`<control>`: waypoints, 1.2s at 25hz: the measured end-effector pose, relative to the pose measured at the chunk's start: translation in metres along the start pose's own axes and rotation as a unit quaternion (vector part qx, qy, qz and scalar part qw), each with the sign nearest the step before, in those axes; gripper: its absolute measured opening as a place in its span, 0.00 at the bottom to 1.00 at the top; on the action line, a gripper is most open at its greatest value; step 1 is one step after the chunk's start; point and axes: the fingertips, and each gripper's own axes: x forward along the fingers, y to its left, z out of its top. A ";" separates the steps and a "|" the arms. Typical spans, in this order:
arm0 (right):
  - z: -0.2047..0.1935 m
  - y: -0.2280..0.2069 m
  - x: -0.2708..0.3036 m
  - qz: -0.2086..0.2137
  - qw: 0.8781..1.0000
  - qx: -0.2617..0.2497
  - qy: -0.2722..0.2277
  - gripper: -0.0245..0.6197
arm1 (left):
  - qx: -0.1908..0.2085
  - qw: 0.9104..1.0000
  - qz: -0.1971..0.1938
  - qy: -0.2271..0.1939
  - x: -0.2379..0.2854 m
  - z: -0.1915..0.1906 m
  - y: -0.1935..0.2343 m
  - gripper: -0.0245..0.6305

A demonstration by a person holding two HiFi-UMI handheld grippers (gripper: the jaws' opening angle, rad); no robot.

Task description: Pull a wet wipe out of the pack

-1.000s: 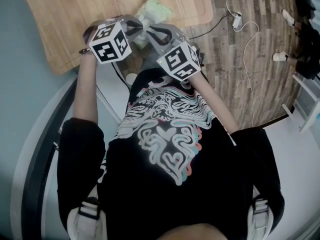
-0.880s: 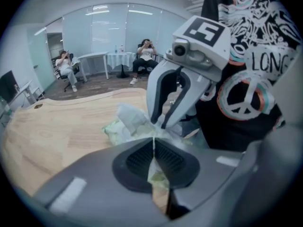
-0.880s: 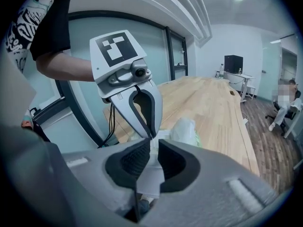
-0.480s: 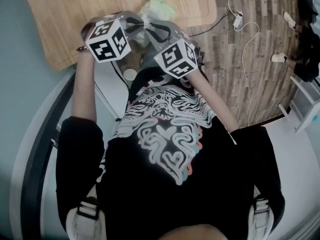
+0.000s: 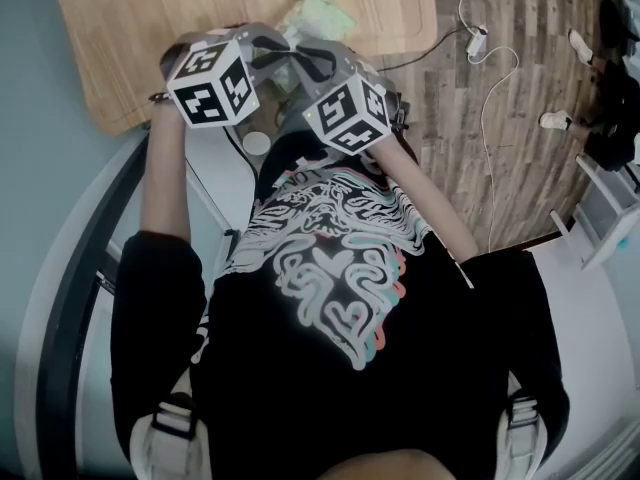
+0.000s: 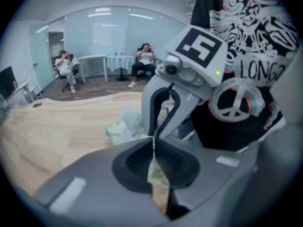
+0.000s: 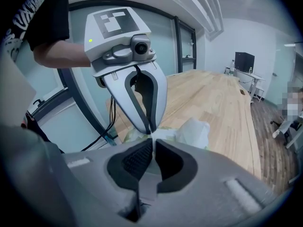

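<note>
Above the light wooden table (image 5: 130,28), the left gripper (image 6: 153,149) and right gripper (image 7: 152,148) are held, fingers closed, against the crumpled pale-green wipe pack (image 5: 318,13).

Upper left desk (image 5: 130,38) is wide open; top centre looks jammed, left gripper (image 6: 154,143) and right gripper (image 7: 152,138) nose-to-nose over the wipe pack (image 5: 322,13).

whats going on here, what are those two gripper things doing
A person holds a two-jaw gripper in each hand over a wooden table. The left gripper and the right gripper meet tip to tip, each with its jaws together, just above the green wet wipe pack lying on the table. Something white and crumpled shows at the pack. Whether either gripper is pinching a wipe can't be made out.
</note>
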 end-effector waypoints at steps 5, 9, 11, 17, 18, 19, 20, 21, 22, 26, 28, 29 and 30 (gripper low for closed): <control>0.000 0.001 0.000 0.003 1.000 -0.004 -0.005 0.06 | 0.032 0.999 0.017 -0.004 0.000 -0.001 0.002 0.05; 0.001 0.001 0.001 0.007 1.000 -0.012 -0.006 0.06 | 0.035 0.999 0.021 0.001 0.002 -0.004 0.002 0.18; 0.001 0.002 0.000 0.007 1.000 -0.014 -0.007 0.06 | 0.039 0.999 0.011 0.012 0.006 -0.008 0.000 0.20; 0.001 0.002 0.001 0.007 1.000 -0.015 -0.007 0.06 | 0.064 0.997 0.027 0.028 0.014 -0.009 0.006 0.20; 0.001 0.002 0.001 0.006 1.000 -0.015 -0.007 0.06 | 0.065 0.997 0.025 0.028 0.013 -0.009 0.006 0.15; 0.002 0.002 0.001 0.005 1.000 -0.015 -0.007 0.06 | 0.066 0.997 0.023 0.027 0.012 -0.009 0.005 0.08; 0.002 0.003 0.001 0.004 1.000 -0.016 -0.008 0.06 | 0.067 0.997 0.021 0.027 0.011 -0.009 0.004 0.06; 0.003 0.003 0.000 0.003 1.000 -0.016 -0.009 0.06 | 0.068 0.997 0.021 0.026 0.010 -0.009 0.003 0.05; 0.003 0.003 0.000 0.003 1.000 -0.016 -0.009 0.06 | 0.068 0.997 0.022 0.025 0.010 -0.010 0.003 0.05; 0.003 0.002 -0.001 0.001 1.000 -0.019 -0.012 0.06 | 0.062 0.998 0.026 0.020 0.009 -0.008 0.002 0.04; 0.003 0.003 -0.001 0.000 1.000 -0.024 -0.012 0.06 | 0.057 0.998 0.028 0.017 0.008 -0.009 0.001 0.04; 0.004 0.004 -0.001 0.000 1.000 -0.025 -0.012 0.06 | 0.055 0.998 0.030 0.017 0.007 -0.009 0.001 0.04; 0.004 0.004 -0.001 -0.001 1.000 -0.027 -0.012 0.06 | 0.054 0.998 0.032 0.016 0.006 -0.010 0.001 0.04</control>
